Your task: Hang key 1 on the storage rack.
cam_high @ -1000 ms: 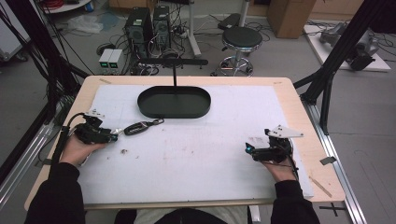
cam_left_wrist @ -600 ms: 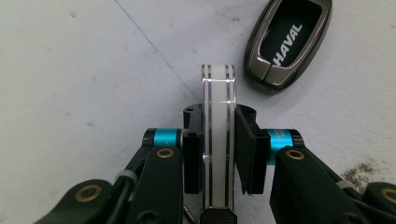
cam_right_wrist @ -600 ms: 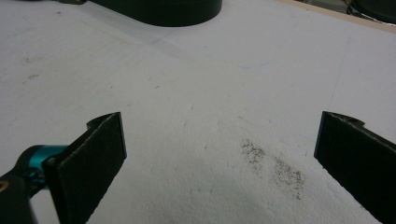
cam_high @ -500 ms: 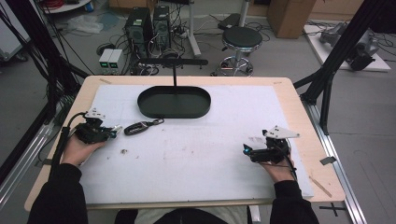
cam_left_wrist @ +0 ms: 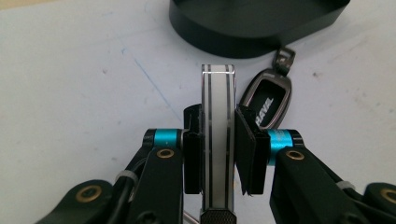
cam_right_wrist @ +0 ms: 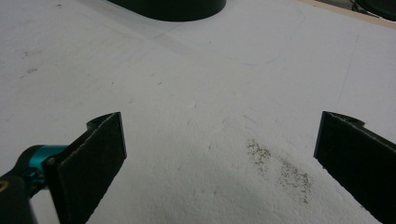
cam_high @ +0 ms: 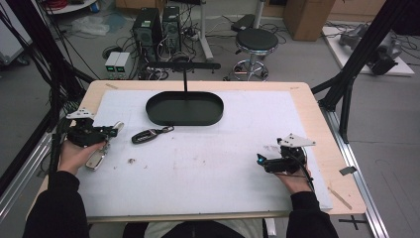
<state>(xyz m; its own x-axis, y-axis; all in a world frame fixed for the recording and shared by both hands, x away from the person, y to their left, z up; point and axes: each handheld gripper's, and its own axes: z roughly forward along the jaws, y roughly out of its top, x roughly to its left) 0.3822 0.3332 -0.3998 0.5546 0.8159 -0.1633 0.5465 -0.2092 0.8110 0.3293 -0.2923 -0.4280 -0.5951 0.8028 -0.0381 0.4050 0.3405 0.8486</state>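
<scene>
Between L gripper (cam_left_wrist: pixel 217 154) jaws, key fob (cam_left_wrist: pixel 217 140) edge-up, lengthwise w/ jaws.

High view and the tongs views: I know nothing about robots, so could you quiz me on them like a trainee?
1. True or false: the left tongs grip a white fob.
2. What lies on the table beside the tray? A: a dark fob. B: a cup. C: a spoon.
3. Fill in: the right tongs stand ____.

Key:
1. True. The jaws have just been closing, and the fob is between them.
2. A.
3. Open.
</scene>
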